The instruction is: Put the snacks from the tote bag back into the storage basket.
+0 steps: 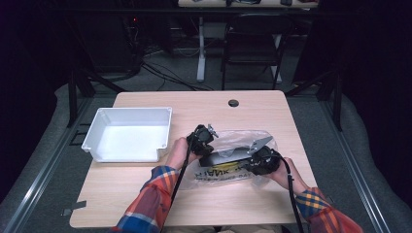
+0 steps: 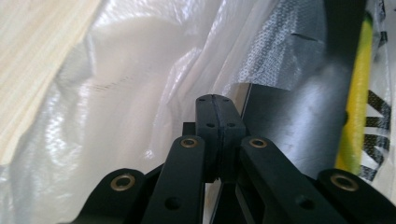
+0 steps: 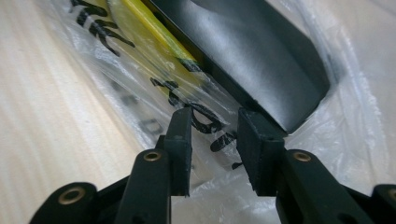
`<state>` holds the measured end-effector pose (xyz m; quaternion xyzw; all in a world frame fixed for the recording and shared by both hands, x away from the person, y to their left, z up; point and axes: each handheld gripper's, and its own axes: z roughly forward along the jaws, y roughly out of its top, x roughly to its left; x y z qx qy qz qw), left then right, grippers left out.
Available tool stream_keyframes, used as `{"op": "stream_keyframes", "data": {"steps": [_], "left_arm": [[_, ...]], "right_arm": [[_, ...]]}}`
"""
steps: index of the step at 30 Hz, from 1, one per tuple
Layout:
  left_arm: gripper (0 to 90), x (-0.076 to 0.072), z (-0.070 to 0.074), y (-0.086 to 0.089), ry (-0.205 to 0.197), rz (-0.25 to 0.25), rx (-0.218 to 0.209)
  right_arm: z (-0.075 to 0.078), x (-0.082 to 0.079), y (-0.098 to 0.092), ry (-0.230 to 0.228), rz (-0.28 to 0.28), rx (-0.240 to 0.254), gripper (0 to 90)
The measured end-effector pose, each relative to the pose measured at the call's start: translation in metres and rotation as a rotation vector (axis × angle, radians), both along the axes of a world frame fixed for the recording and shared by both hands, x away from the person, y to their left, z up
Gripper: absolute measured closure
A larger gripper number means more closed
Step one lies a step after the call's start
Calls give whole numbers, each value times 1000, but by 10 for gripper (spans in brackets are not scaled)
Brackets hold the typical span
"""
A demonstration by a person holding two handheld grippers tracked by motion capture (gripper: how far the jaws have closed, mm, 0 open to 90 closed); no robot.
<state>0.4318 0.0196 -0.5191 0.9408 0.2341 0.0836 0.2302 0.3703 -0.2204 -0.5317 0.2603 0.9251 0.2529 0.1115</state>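
the left gripper (image 2: 218, 109) was clamped on the plastic bag (image 1: 233, 160), probably; the right gripper (image 3: 215, 123) at three o'clock stood apart; the dark item (image 3: 243, 51) remained bagged.

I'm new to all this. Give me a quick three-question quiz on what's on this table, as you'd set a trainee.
1. True or false: the white bin already holds the plastic bag.
2. Which hand-held gripper has its jaws fully shut: A) left hand-held gripper B) right hand-held gripper?
3. What colour is the flat item inside the bag, next to the yellow strip?

Key
1. False: the bag lies on the table, to the right of the bin.
2. A; the right one's jaws stand apart, with bag film between them.
3. Black.
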Motion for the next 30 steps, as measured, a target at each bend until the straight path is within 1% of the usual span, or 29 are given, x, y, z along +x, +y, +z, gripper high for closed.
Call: {"op": "stream_keyframes", "data": {"steps": [1,2,3,4,5,6,7,8,9,10,11,12,13,14,15,17,18,19,20,21,22,23,24,26,27,28,29,30], "left_arm": [[900,2,-1,-1,5,3,15],[900,2,-1,-1,5,3,15],[900,6,-4,-3,5,14,31],[900,8,-7,-4,9,20,42],[900,11,-8,-4,5,23,56],[900,13,-9,-5,4,29,74],[900,15,-12,-6,8,33,82],[900,17,-14,-7,3,45,92],[900,20,-15,-7,8,51,100],[900,22,-17,-7,-2,58,110],[900,23,-18,-8,-4,67,115],[900,26,-19,-8,-10,85,127],[900,26,-19,-8,-10,85,127],[900,31,-22,-6,-14,109,137],[900,33,-23,-6,-15,122,142],[900,37,-26,-5,-23,149,160],[900,40,-27,-4,-29,165,158],[900,40,-27,-4,-29,165,158],[900,42,-27,-3,-41,179,172],[900,45,-28,-2,-45,195,168],[900,47,-27,-1,-51,211,164],[900,48,-27,-1,-63,227,173],[900,50,-26,0,-77,238,187],[900,50,-26,0,-85,240,186],[900,49,-25,1,-75,235,184],[900,48,-23,1,-79,231,184],[900,45,-20,3,-77,227,169],[899,43,-18,4,-77,224,157]], "right_arm": [[-2,1,1,-4,-6,-3,687],[-2,1,1,-4,-6,-3,687],[-8,4,3,2,-18,-20,719],[-11,5,4,5,-25,-26,743],[-14,7,5,9,-30,-31,759],[-18,7,6,18,-33,-31,781],[-19,8,6,24,-27,-44,803],[-22,8,7,24,-29,-43,818],[-24,8,7,31,-29,-48,840],[-25,7,8,38,-29,-54,858],[-25,7,8,38,-26,-56,873],[-25,7,7,41,-27,-55,885],[-25,7,7,41,-27,-55,885],[-24,7,7,48,-22,-66,900],[-24,7,6,48,-20,-71,900],[-24,7,5,52,-27,-65,900],[-24,7,5,51,-33,-63,900],[-24,7,5,51,-33,-63,900],[-24,8,4,52,-30,-71,900],[-24,8,4,51,-42,-63,900],[-24,9,3,41,-45,-74,900],[-25,9,3,44,-53,-64,900],[-24,11,3,35,-59,-82,900],[-24,11,3,37,-62,-75,899],[-24,11,3,34,-64,-84,897],[-24,11,3,39,-65,-75,891],[-23,11,2,35,-63,-73,886],[-22,10,2,36,-60,-55,876]]}}
